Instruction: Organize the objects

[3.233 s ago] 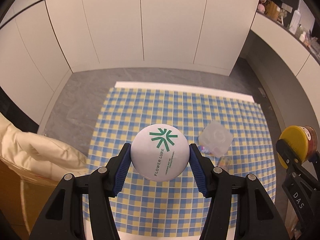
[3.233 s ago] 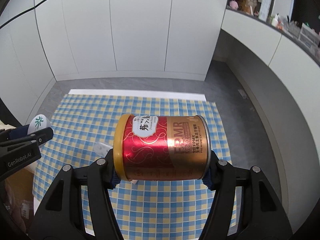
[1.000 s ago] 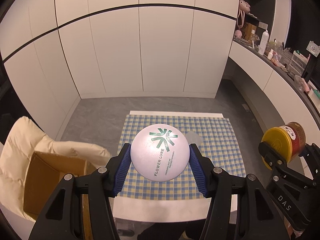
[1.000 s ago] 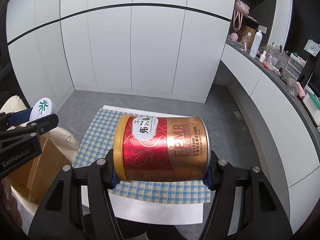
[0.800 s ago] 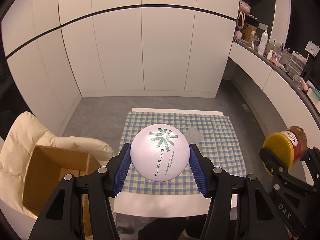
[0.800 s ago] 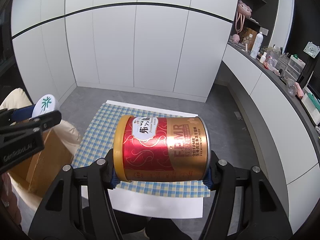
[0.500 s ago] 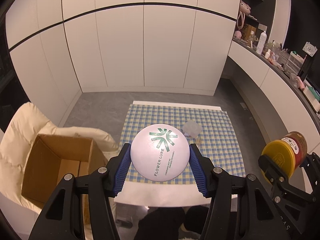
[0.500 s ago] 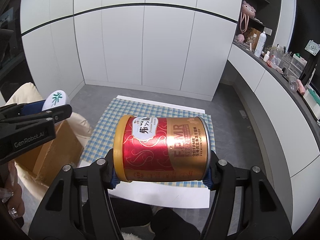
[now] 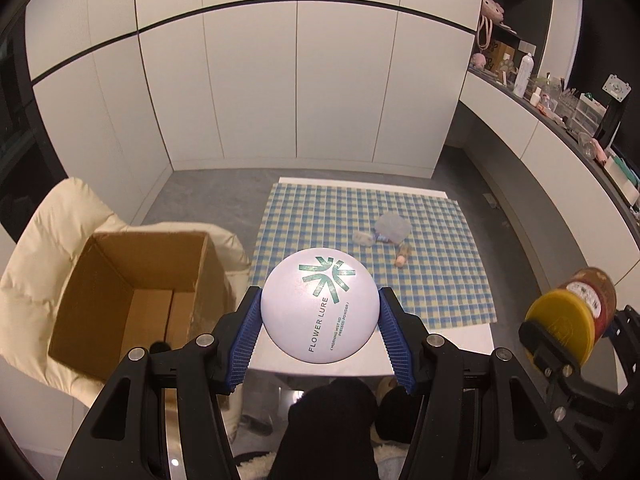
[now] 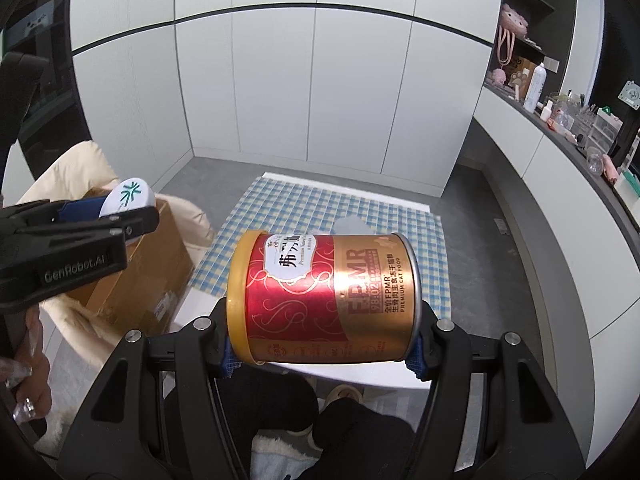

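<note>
My left gripper [image 9: 319, 332] is shut on a round white powder compact [image 9: 319, 304] with a green logo, held high above the table's near edge. It also shows in the right wrist view [image 10: 128, 197], over the box. My right gripper [image 10: 322, 354] is shut on a red and gold cat food can [image 10: 324, 296] with a yellow lid, lying sideways between the jaws; the can also shows at the right of the left wrist view [image 9: 570, 316]. An open cardboard box [image 9: 132, 284] sits on a cream chair [image 9: 44, 240], left of the table.
A table with a blue and yellow checked cloth [image 9: 372, 256] holds a clear plastic lid [image 9: 394, 226] and small items [image 9: 402, 258]. The person's dark-clothed legs [image 9: 332, 420] are below. A counter with clutter [image 9: 560, 104] runs along the right. White cabinets stand behind.
Both grippers have risen and pulled back from the table with their loads. The view has swung left, bringing the cardboard box and chair fully into sight.
</note>
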